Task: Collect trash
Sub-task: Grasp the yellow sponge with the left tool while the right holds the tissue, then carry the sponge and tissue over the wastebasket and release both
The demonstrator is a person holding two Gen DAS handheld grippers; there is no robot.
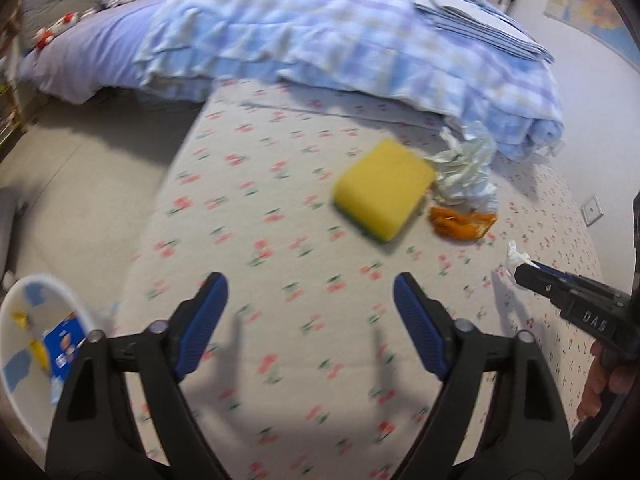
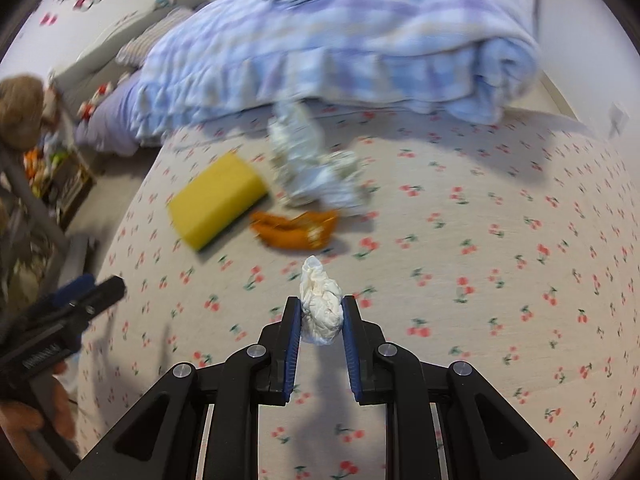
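Crumpled tissue (image 2: 322, 308) is sitting clamped in the right gripper (image 2: 321, 312) above the bed (image 2: 460, 240); the left gripper (image 1: 311, 300) is hanging wide open.

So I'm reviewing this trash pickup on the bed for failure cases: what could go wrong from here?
The right gripper pinches the crumpled tissue by its lower part only; the loose top could tear or slip out on the way to the white bin, which sits at the far left beside the bed. The left gripper hangs open over the sheet and could snag it. The yellow sponge lies touching the plastic wrapper and orange peel, so grabbing either might drag it along.
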